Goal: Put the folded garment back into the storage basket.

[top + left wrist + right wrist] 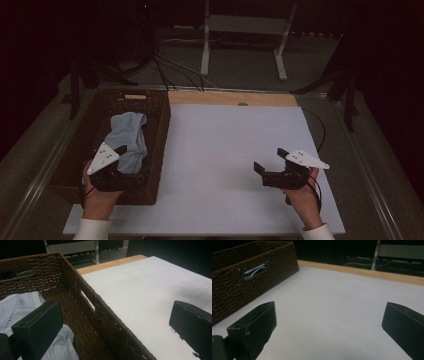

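A brown wicker basket (162,125) stands on the left of the white table top (225,145), with a pale blue-white cloth (127,137) lying bunched inside it. My left gripper (134,162) is open at the basket's near right corner. In the left gripper view its jaws straddle the basket wall (100,307), one over the cloth (20,305) and one over the table. My right gripper (270,160) is open above the bare table at the right, holding nothing. In the right gripper view the cloth (254,271) shows through the handle hole of the basket (262,260).
A wooden strip (230,98) runs along the table's far edge. Beyond it, a white stand's legs (205,50) and dark cables (170,70) lie on the floor. White surface (332,297) stretches between the basket and my right gripper.
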The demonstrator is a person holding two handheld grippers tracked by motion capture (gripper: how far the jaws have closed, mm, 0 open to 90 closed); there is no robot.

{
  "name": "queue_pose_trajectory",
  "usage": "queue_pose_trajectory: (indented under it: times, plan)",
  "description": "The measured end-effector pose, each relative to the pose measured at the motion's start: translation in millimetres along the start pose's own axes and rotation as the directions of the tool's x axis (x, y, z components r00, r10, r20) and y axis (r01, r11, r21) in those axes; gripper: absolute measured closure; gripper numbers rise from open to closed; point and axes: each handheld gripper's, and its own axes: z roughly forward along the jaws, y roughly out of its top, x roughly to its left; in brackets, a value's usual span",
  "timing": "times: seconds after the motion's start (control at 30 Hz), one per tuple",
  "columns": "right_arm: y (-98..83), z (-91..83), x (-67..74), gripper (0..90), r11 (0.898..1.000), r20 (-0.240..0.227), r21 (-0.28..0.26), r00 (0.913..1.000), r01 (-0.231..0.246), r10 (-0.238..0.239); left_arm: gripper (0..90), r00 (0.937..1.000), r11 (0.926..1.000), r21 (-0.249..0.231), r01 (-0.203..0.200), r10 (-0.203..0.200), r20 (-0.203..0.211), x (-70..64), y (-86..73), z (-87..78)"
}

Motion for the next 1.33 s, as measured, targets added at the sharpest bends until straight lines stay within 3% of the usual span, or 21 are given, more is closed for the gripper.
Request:
queue_pose_trajectory:
  times: [0.43, 0.6, 0.93, 1.33]
  plan:
    - [-17.4, -19.6, -11.9, 0.1, 0.999, 0.06, -0.044, 0.9982, -0.002, 0.004, 0.1, 0.9996, 0.9999, -0.014, 0.008, -0.008, -0.027, 3.0, -1.7, -2.7]
    - [-24.1, -30.1, -17.8, 0.1, 0.998, 0.082, -0.06, 0.9962, -0.023, 0.028, 0.1, 0.9994, 0.9999, -0.016, 0.004, -0.005, -0.033, 3.3, -2.3, -2.5]
    - [-24.0, -40.1, -20.2, 0.1, 0.996, 0.089, -0.088, 0.9953, -0.03, 0.038, 0.1, 0.9987, 0.9999, -0.006, -0.009, 0.009, -0.05, 3.7, -1.9, -2.0]
    - [-26.2, -40.6, -22.1, 0.1, 0.996, 0.093, -0.085, 0.995, -0.03, 0.038, 0.1, 0.9984, 1.0, -0.005, -0.008, 0.008, -0.055, 3.2, -2.2, -1.7]
